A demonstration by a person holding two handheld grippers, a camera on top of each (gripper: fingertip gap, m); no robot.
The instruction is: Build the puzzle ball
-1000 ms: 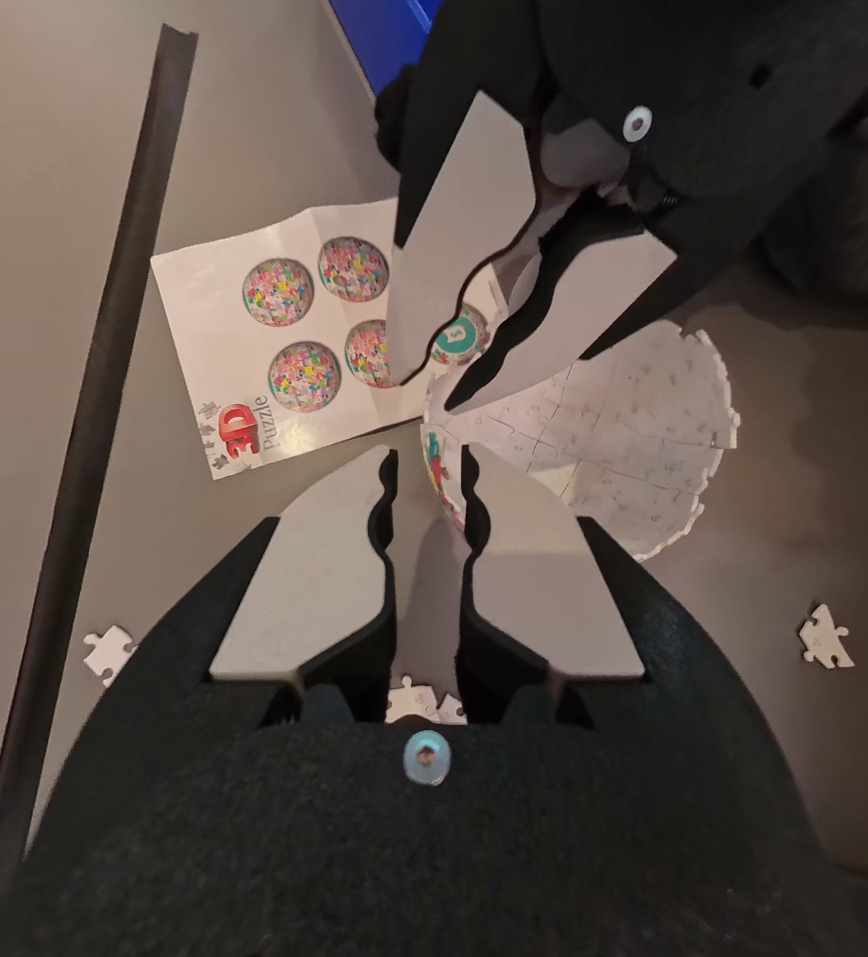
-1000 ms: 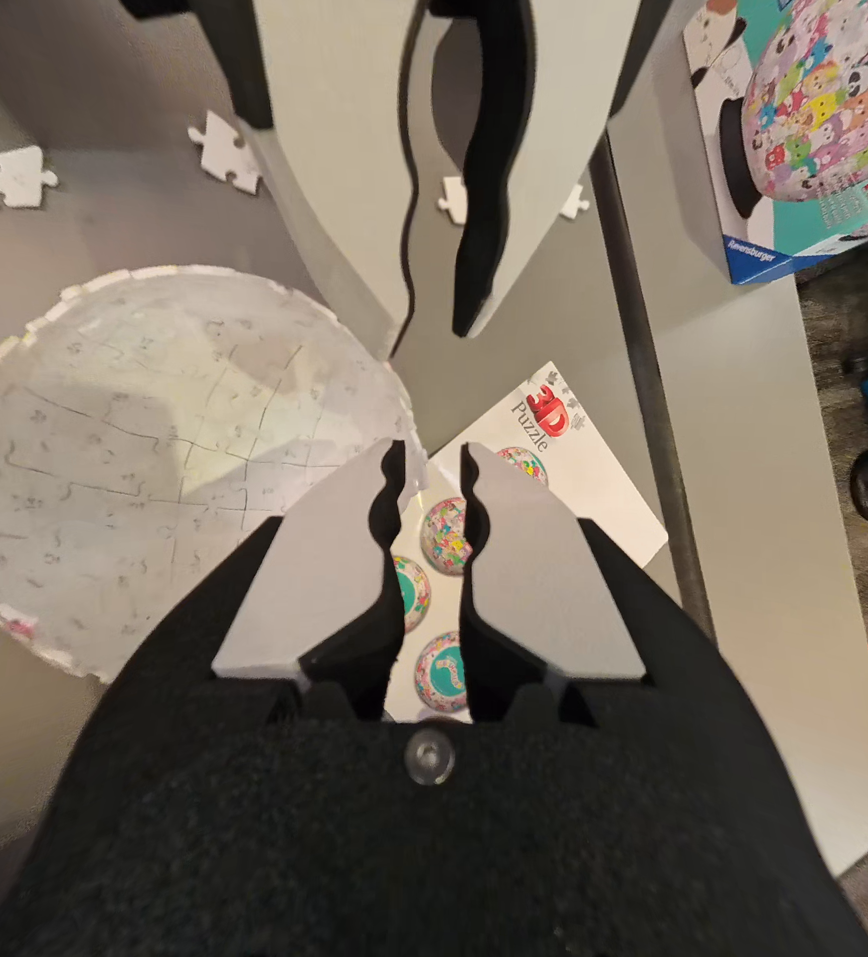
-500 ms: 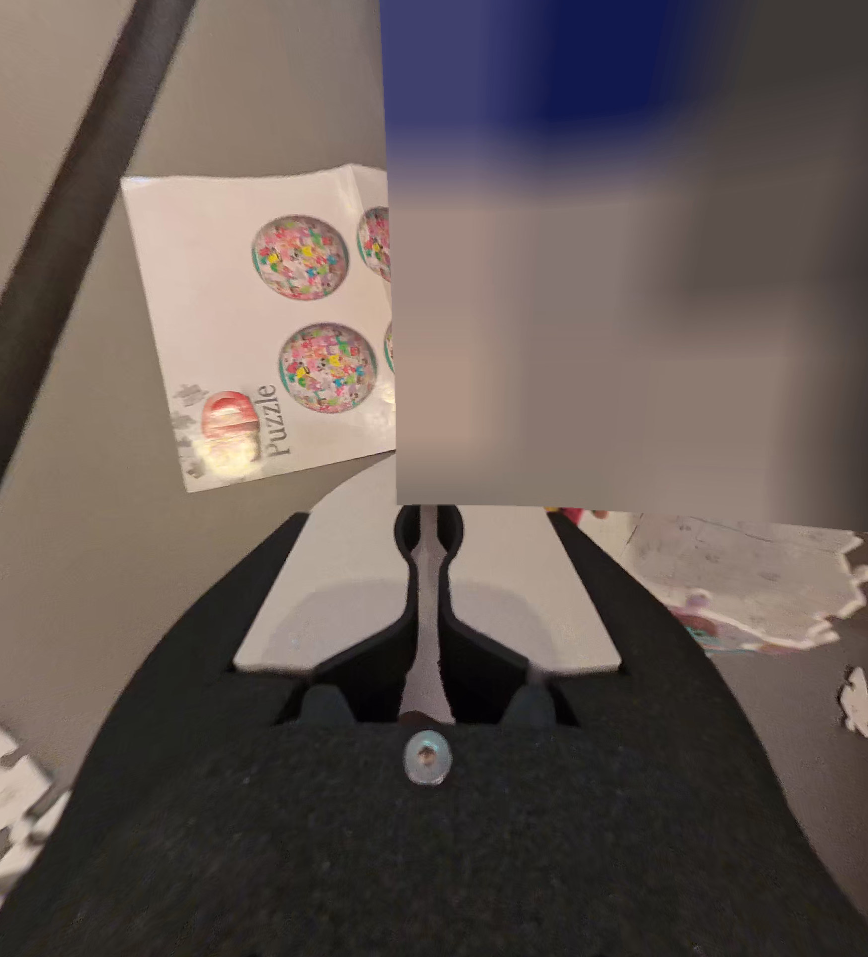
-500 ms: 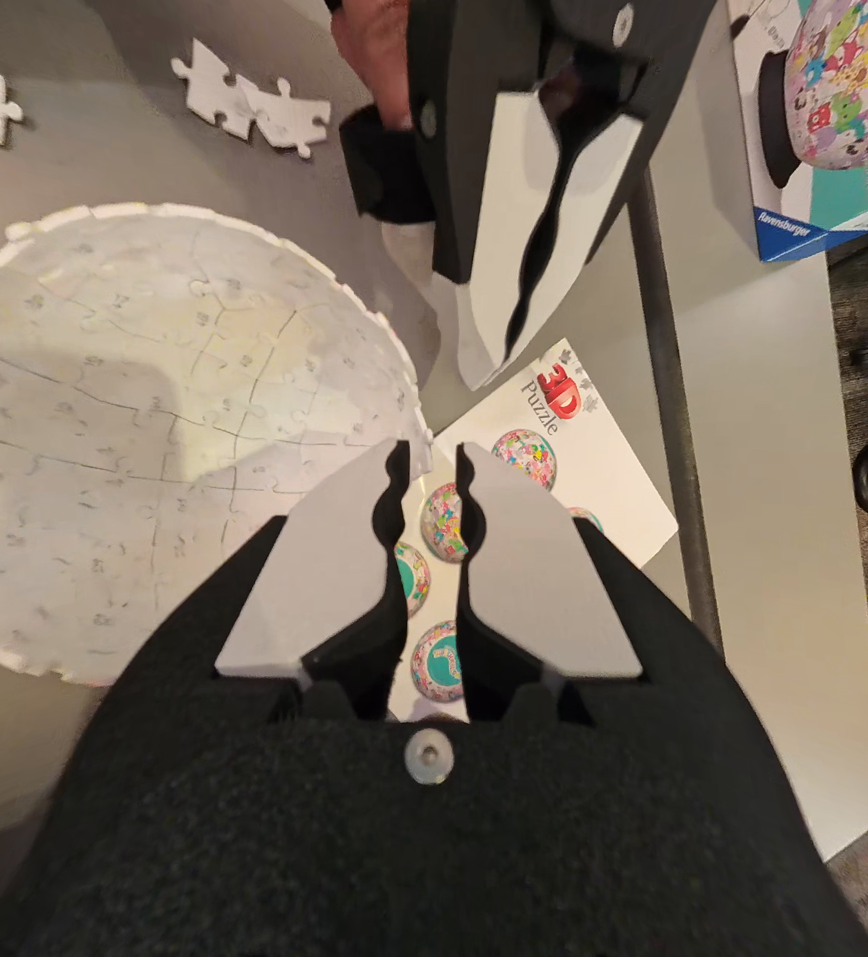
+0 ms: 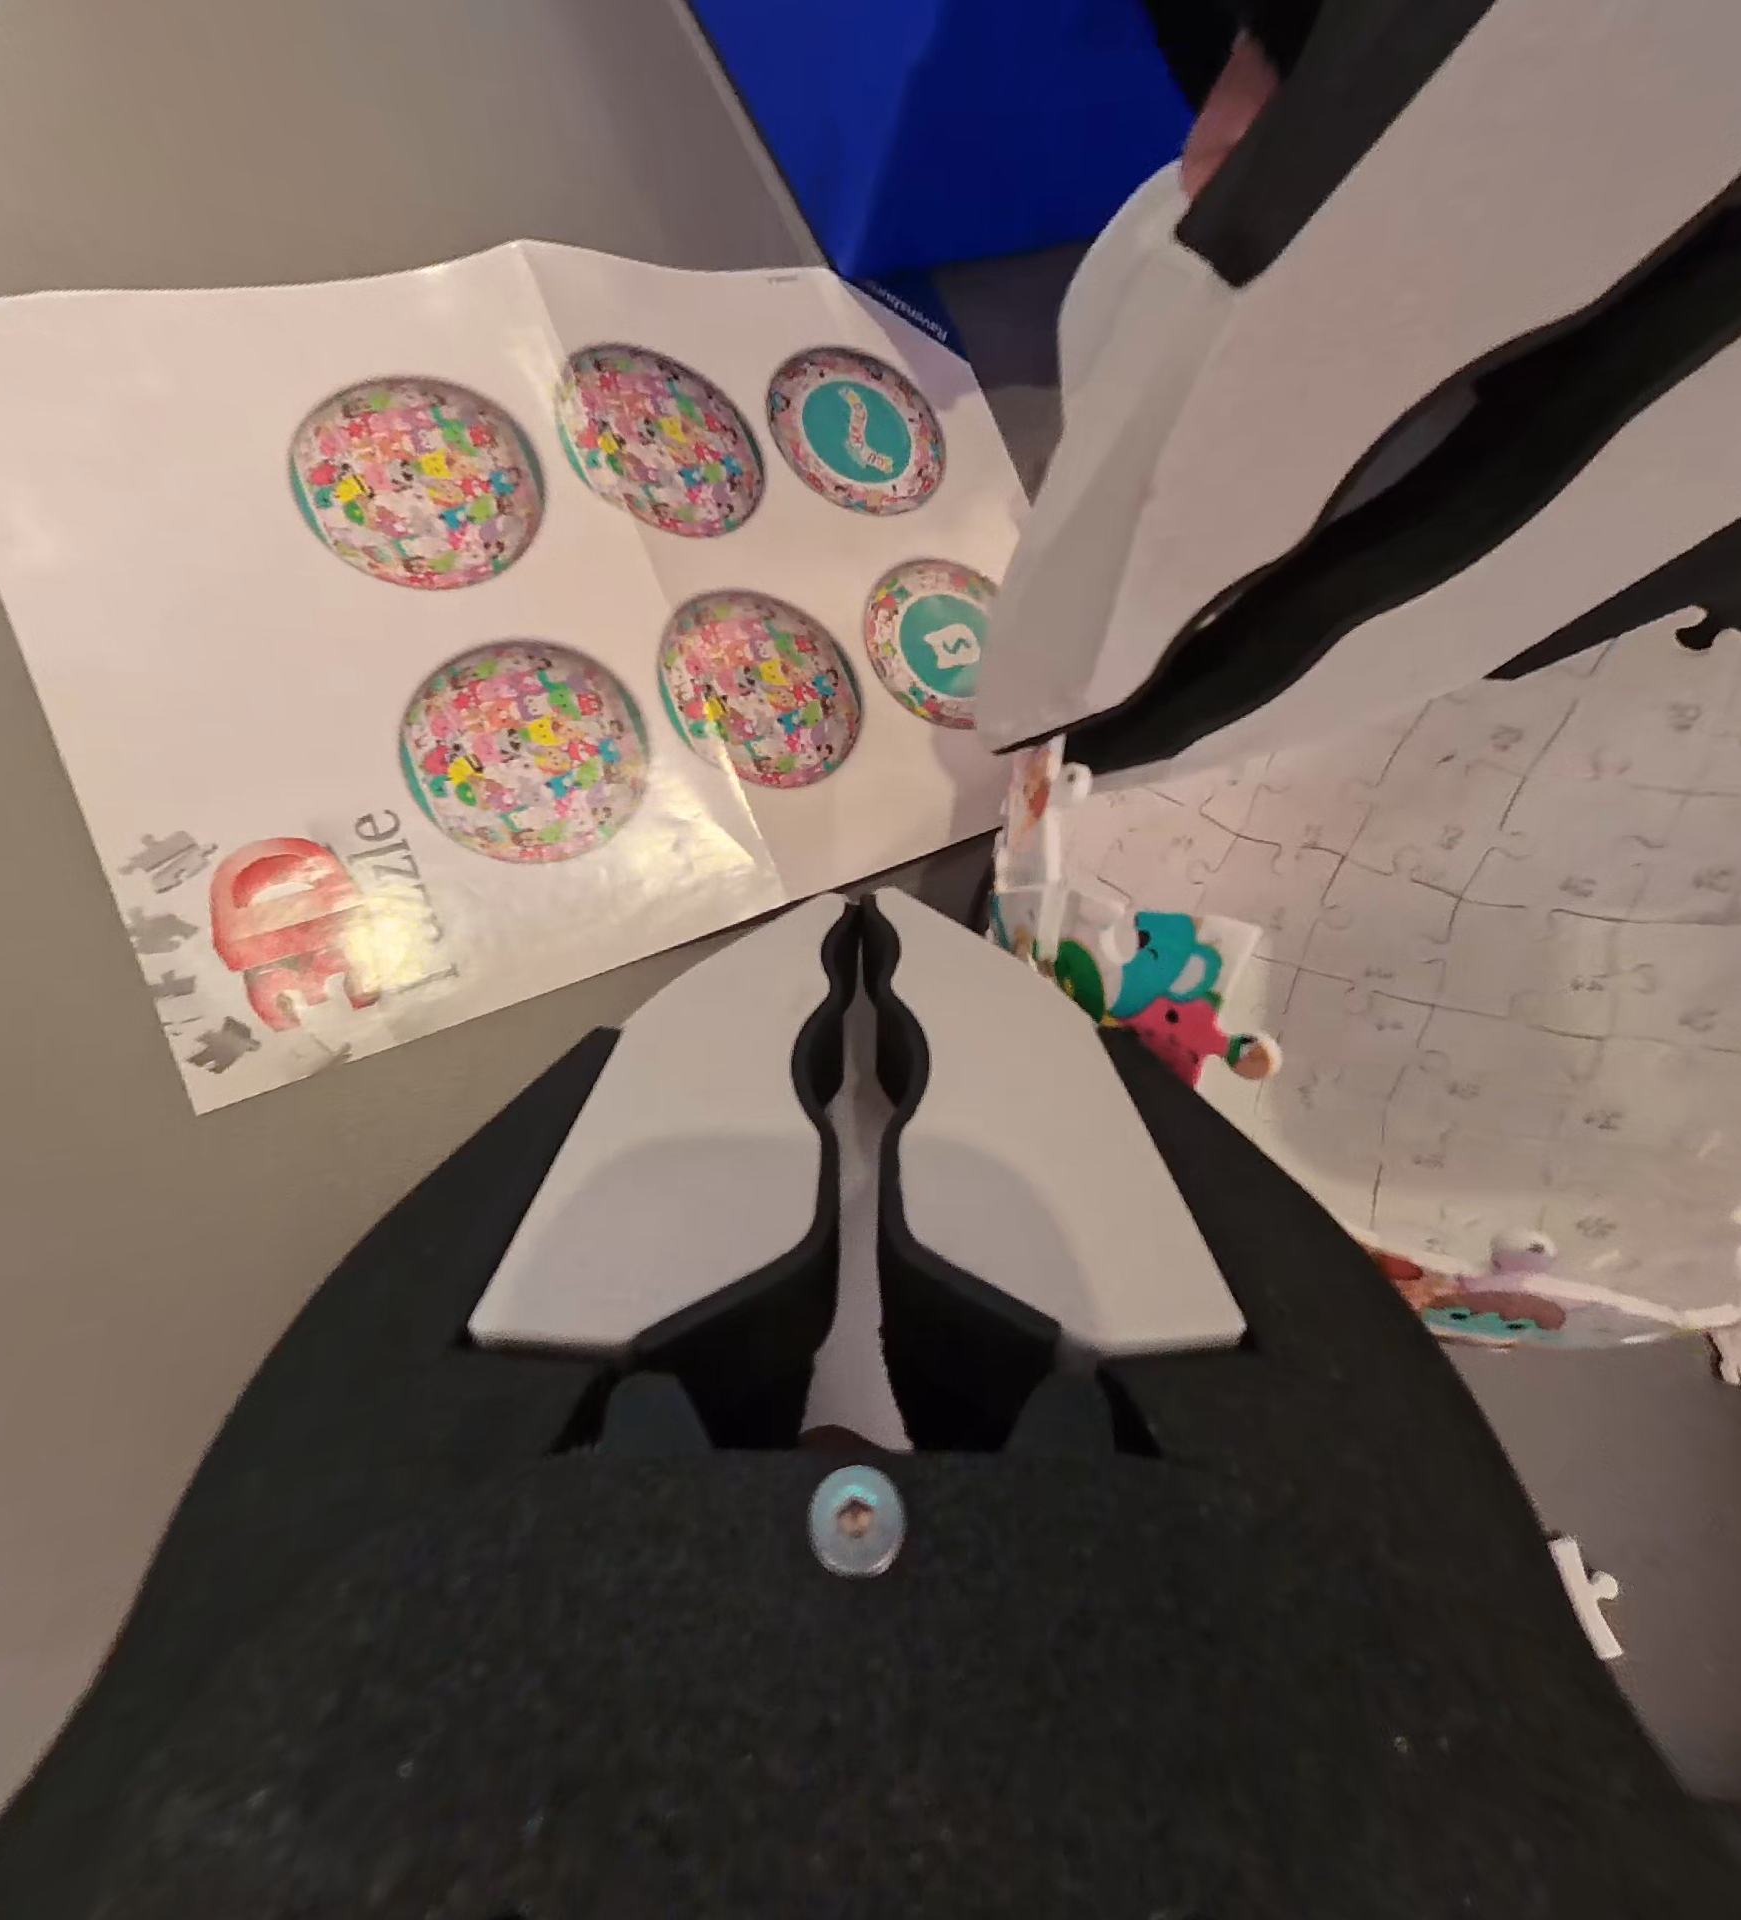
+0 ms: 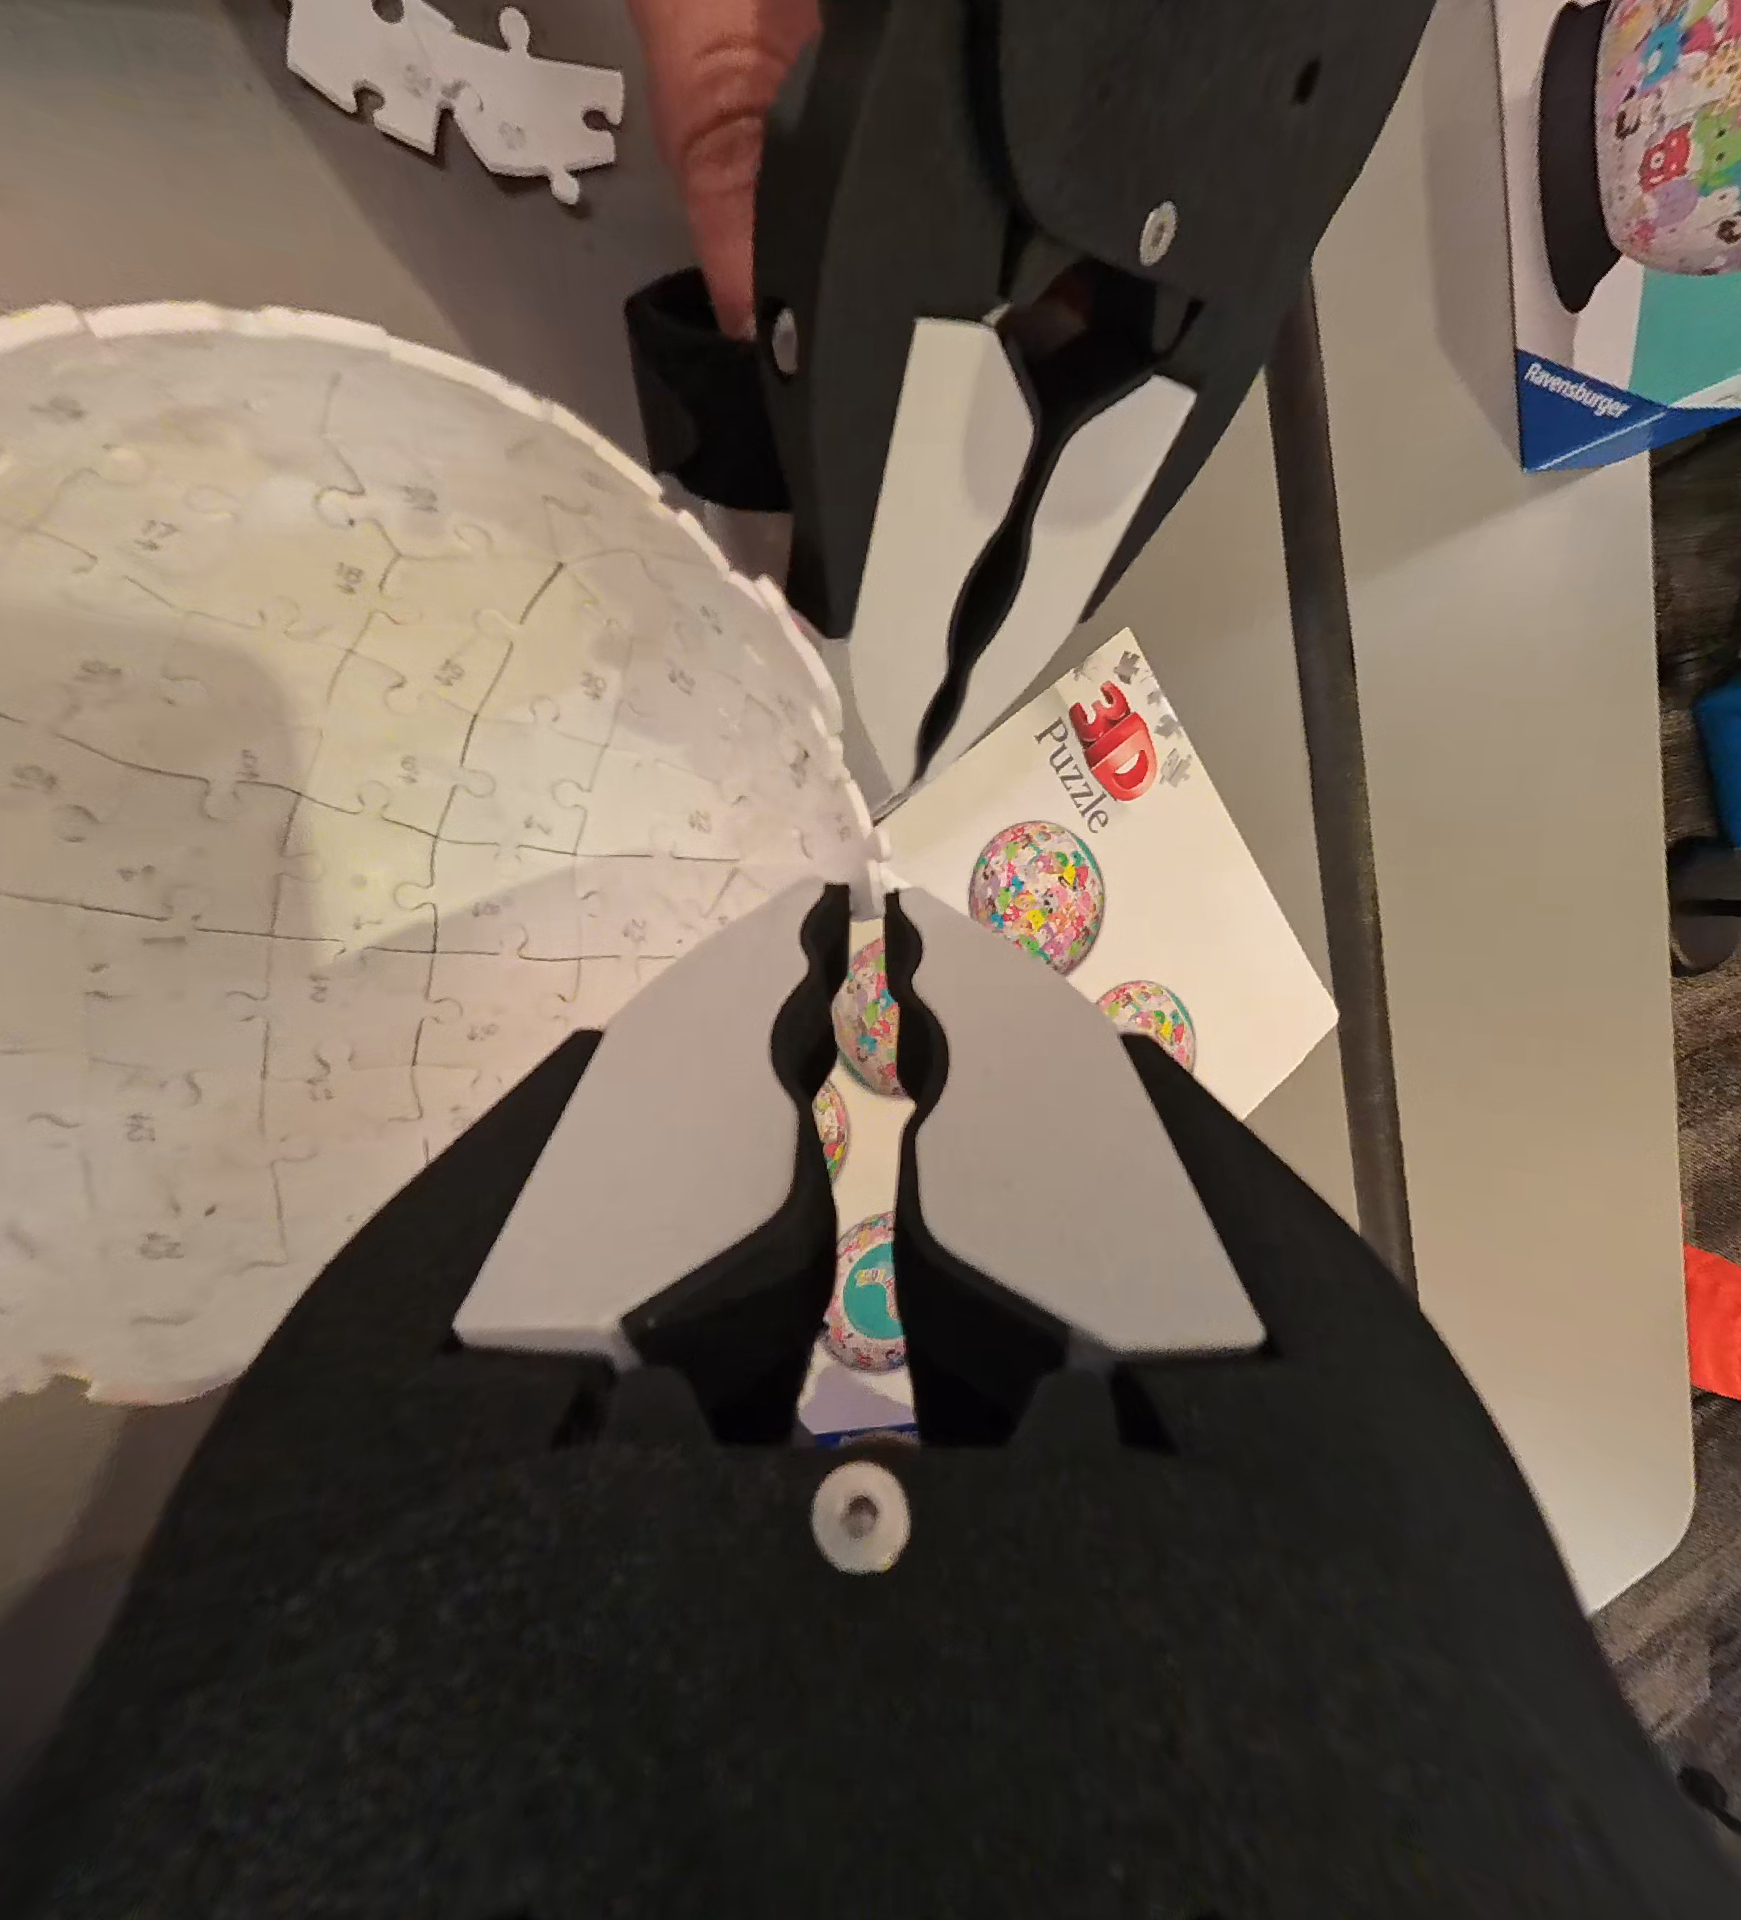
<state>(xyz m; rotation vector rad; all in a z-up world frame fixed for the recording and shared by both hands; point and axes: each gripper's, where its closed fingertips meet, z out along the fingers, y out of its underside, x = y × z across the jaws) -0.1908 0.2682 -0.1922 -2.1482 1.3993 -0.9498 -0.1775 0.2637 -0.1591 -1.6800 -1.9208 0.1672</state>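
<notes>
My right gripper (image 6: 868,902) pinches the rim tab of the half-built puzzle ball shell (image 6: 305,790) on the bench (image 6: 1489,935); my left gripper (image 5: 861,914) hangs with fingers pressed together, empty, just beside the shell. A hard twist could pop pieces loose. Beyond lie the instruction sheet (image 5: 409,582), bench gap (image 6: 1328,831) and puzzle box (image 6: 1676,208); open bench lies left.

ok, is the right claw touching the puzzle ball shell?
Touching. In the right wrist view the right claw is closed on a white rim tab of the puzzle ball shell.
</notes>
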